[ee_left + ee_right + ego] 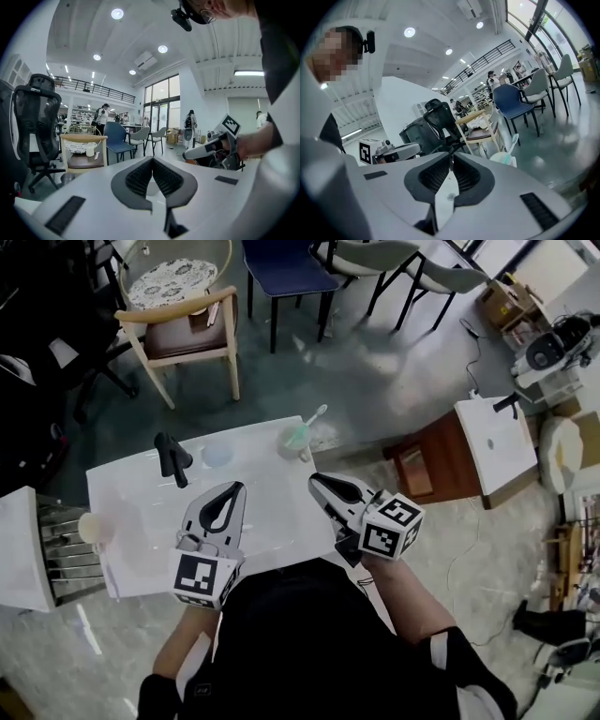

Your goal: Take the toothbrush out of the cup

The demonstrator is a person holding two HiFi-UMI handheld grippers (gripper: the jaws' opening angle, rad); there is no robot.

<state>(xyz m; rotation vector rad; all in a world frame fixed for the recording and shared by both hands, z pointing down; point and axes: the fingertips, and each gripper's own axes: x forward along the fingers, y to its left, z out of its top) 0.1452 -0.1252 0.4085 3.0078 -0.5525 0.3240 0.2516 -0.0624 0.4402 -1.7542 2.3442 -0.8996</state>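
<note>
A pale green cup (296, 440) stands near the far edge of the white table (141, 512), with a white and green toothbrush (312, 419) leaning out of it to the right. My right gripper (315, 480) is shut and empty, a short way in front of the cup. In the right gripper view the cup (505, 158) and toothbrush (513, 142) sit to the right of the closed jaws (451, 157). My left gripper (235, 487) hovers over the table's middle, shut with nothing held (152, 160).
On the table's far left lie a black tool (172, 457) and a round translucent dish (217, 454). A wooden chair (183, 332) and a blue chair (286, 273) stand beyond the table. At the right is a brown cabinet (441, 460), at the left a metal rack (56, 554).
</note>
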